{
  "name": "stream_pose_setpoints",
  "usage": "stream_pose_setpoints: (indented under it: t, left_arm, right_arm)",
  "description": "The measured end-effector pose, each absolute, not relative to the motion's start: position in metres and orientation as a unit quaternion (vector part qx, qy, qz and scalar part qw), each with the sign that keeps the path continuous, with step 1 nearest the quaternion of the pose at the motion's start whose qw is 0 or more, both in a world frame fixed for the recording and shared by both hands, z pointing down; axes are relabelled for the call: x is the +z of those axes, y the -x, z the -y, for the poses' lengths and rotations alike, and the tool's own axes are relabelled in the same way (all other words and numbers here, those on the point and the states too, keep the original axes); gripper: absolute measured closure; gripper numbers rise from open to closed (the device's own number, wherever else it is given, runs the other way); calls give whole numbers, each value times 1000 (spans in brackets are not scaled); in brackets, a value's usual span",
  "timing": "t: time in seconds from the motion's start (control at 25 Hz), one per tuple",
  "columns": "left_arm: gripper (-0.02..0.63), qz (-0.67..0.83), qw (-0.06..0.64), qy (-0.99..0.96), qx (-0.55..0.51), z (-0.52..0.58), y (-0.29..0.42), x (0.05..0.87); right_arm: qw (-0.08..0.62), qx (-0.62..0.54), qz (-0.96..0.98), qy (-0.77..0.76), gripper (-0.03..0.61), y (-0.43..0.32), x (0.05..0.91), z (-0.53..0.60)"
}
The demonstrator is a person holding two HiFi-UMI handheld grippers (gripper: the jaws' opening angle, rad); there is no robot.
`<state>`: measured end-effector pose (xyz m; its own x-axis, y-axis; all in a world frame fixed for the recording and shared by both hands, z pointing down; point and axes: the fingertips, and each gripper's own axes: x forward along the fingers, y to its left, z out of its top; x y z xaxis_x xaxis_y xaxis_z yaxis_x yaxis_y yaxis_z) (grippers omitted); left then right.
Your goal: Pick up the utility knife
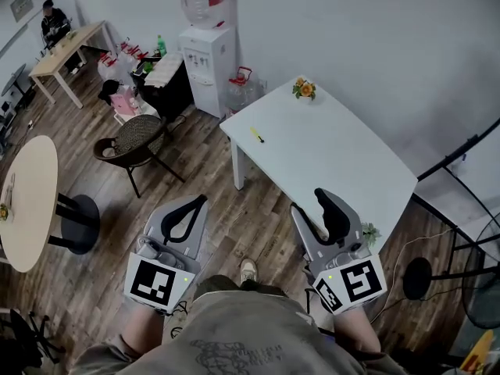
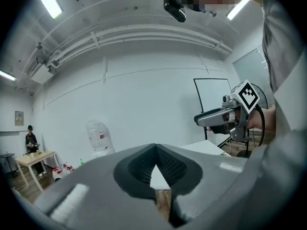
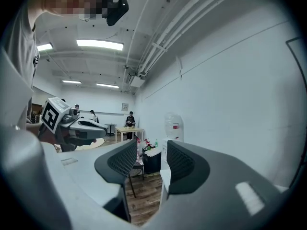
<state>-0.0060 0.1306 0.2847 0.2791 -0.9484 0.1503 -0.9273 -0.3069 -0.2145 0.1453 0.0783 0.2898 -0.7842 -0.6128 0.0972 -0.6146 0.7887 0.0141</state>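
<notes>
Not begun: well apart from utility knife [image 1: 256, 134] on table [image 1: 344, 158], upper centre. Left gripper [image 1: 203, 199] tips pressed together on nothing, right gripper [image 1: 320, 194] spread, empty. Leaves approach, grasp, lift.

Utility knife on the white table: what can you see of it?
The utility knife is small, slim and yellow with a dark tip; it is too far off for finer detail. It lies flat on the white table, close to its left edge in the head view, well apart from the flowers. Only the table touches it.
</notes>
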Motion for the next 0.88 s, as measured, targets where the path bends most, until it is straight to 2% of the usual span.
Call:
stream_pose_setpoints:
  t: [0.28, 0.88]
  left_arm:
    - [614, -590, 48, 795, -132, -98, 8, 288]
    - [614, -581, 37, 802, -131, -4, 66, 299]
  right_arm:
    - [55, 20, 948, -314, 368, -138, 303, -42]
    - [75, 22, 947, -311, 364, -74, 318, 48]
